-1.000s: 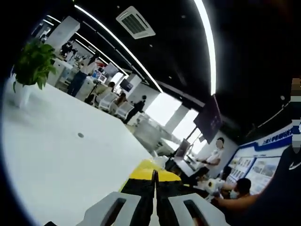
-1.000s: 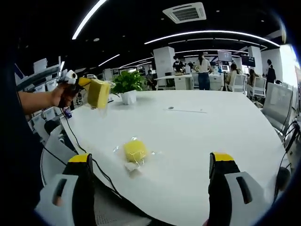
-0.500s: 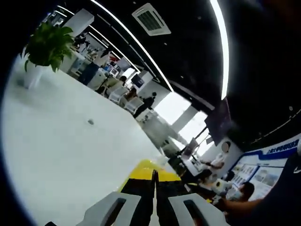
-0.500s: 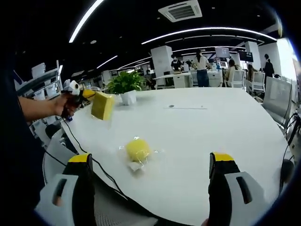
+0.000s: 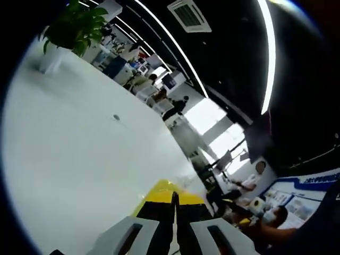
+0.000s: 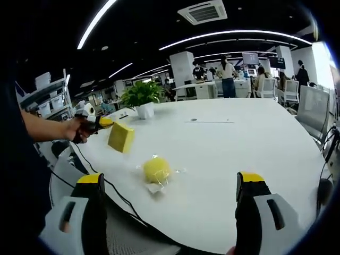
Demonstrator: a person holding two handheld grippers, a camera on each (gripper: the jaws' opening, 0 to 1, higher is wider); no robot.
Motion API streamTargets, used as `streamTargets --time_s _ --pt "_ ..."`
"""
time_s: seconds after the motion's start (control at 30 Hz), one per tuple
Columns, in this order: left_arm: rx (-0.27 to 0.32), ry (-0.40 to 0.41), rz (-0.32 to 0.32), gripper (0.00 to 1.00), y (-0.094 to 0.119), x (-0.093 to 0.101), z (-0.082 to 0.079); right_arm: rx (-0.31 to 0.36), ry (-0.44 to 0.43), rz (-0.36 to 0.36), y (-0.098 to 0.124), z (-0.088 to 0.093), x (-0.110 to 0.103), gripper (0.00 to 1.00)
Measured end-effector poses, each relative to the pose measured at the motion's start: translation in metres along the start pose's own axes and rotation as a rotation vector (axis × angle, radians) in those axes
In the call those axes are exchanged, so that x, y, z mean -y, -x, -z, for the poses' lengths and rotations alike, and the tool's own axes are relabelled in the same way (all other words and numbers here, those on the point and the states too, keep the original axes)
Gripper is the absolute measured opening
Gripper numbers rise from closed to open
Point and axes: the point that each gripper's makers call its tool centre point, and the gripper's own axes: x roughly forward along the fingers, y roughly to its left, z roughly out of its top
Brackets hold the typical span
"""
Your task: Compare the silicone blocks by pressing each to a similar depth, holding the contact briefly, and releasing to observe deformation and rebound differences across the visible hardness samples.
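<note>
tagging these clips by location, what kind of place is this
Most likely an open-plan office: a big white table with a potted plant, people at desks behind, and strip lights with a ceiling air vent overhead.

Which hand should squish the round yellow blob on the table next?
Probably the right gripper: its fingers stand open and empty, facing the round yellow blob. The left gripper is shut on a yellow block.

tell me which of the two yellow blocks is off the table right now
The square-edged yellow block, clamped in the left gripper and held above the white table. The rounder yellow block in clear wrap lies on the tabletop, untouched.
</note>
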Motion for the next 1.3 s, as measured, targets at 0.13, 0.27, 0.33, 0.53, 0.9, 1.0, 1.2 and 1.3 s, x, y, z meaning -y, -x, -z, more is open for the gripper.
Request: streamTargets --time_s 0.13,0.27,0.33,0.53,0.9,1.0,1.2,1.3 --pt "-0.017 0.026 -0.020 0.00 0.000 -0.012 0.007 0.010 -0.006 0.005 0.001 -0.002 0.000 0.96" --pt "-0.016 0.056 -0.029 0.00 0.000 -0.020 0.012 0.010 -0.005 0.011 0.003 -0.002 -0.001 0.96" --pt "-0.019 0.077 -0.035 0.00 0.000 -0.027 0.015 0.010 -0.007 0.014 0.003 -0.001 -0.001 0.96" --pt "-0.023 0.135 -0.046 0.00 -0.002 -0.046 0.020 0.001 -0.017 0.018 0.004 0.004 -0.003 0.96" --pt "-0.078 0.029 -0.173 0.00 -0.005 -0.085 0.029 -0.022 -0.020 0.023 0.005 0.014 -0.007 0.96" --pt "-0.100 -0.032 -0.213 0.00 -0.006 -0.096 0.029 -0.025 -0.027 0.028 0.006 0.015 -0.007 0.96" --pt "-0.118 -0.100 -0.257 0.00 -0.009 -0.113 0.032 -0.020 -0.037 0.033 0.006 0.014 -0.007 0.96" --pt "-0.133 -0.119 -0.267 0.00 -0.011 -0.117 0.032 -0.027 -0.032 0.037 0.006 0.015 -0.006 0.96"
